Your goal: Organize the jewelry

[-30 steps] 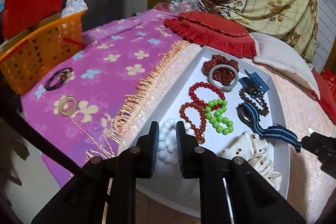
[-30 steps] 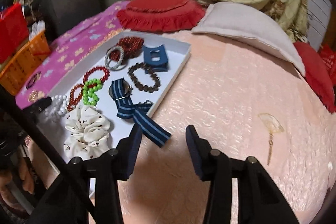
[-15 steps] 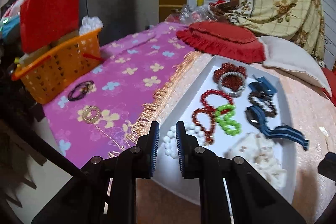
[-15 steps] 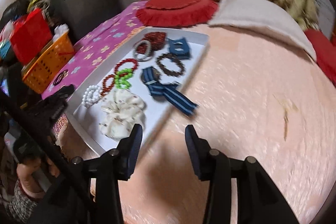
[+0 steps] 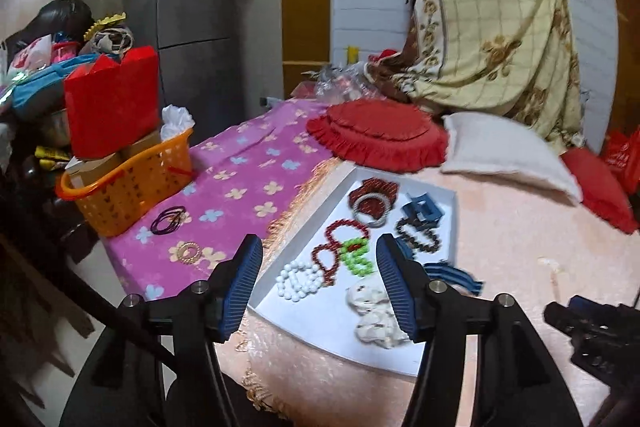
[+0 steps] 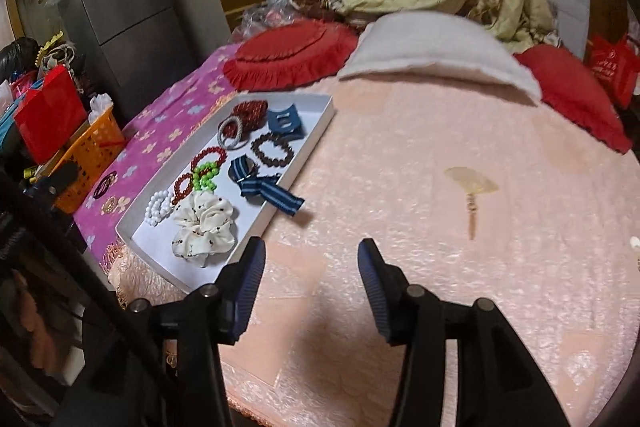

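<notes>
Jewelry lies gathered in a shallow white tray point(image 6: 316, 137) on the peach bedspread point(image 6: 440, 227), near the bed's left edge; in the tray a white bead bracelet point(image 5: 299, 278) sits at the near left, touching a dark red bead bracelet point(image 5: 326, 257), with a green bead bracelet point(image 5: 357, 259) just beside that; a cream spotted scrunchie point(image 6: 204, 225) fills the near end, and a blue striped ribbon point(image 6: 266, 189) hangs over the tray's right wall onto the bedspread; farther back lie a brown bead bracelet point(image 6: 273, 149), a blue hair clip point(image 6: 285, 121) and a grey ring point(image 6: 232, 133) on a dark red scrunchie point(image 6: 250, 111); the left claw point(image 5: 318, 285) hovers above the tray's near end, jaws spread wide and empty; the right claw point(image 6: 310, 285) hangs over bare bedspread just right of the tray, also spread and empty; a fan-shaped hairpin point(image 6: 472, 189) rests alone on the bedspread, well apart from the tray; on the purple flowered blanket point(image 5: 240, 183) a gold ring-shaped piece point(image 5: 188, 251) and dark hair ties point(image 5: 168, 220) lie near an orange basket point(image 5: 128, 183).
</notes>
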{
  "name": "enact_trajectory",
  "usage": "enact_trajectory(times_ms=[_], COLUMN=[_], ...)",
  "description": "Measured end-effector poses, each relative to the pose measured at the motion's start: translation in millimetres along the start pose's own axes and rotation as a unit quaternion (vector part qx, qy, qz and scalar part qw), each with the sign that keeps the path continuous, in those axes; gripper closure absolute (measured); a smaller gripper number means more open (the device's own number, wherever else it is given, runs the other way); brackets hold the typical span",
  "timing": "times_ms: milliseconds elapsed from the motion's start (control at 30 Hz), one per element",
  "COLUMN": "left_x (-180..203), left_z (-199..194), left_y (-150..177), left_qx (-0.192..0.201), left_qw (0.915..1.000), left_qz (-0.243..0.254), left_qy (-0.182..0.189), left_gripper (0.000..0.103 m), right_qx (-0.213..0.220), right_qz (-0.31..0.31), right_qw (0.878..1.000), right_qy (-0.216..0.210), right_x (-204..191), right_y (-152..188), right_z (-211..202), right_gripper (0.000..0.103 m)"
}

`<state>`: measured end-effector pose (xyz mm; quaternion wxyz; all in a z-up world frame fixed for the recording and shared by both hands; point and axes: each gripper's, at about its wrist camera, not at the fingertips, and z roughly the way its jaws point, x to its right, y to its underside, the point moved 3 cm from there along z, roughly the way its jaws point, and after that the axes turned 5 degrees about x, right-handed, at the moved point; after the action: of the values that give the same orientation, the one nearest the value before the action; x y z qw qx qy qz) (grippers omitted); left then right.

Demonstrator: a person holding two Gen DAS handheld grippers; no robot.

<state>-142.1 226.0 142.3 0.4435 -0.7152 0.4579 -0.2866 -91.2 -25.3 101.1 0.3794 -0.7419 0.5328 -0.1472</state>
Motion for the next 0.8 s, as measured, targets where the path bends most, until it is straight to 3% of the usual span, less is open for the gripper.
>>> enact_trajectory(times_ms=[267,800], left_x=[5.0,4.2], left_z=[-20.4,-19.3], left_y=[-0.4,18.0], left_qx=[-0.015,-0.028], left_qw=[0.9994,0.9992], left_qz=[0.003,0.024], left_qy=[0.03,0.017], left_gripper=[0.059,0.059], right_qx=[0.027,0.027], right_qz=[-0.007,-0.049], right_qw=[1.0,0.997], right_qy=[0.014,0.047], right_x=[-3.4,-32.5], right_y=[2.7,13.2], right_z=[-26.5,-25.4], right_gripper=[0.049,0.042])
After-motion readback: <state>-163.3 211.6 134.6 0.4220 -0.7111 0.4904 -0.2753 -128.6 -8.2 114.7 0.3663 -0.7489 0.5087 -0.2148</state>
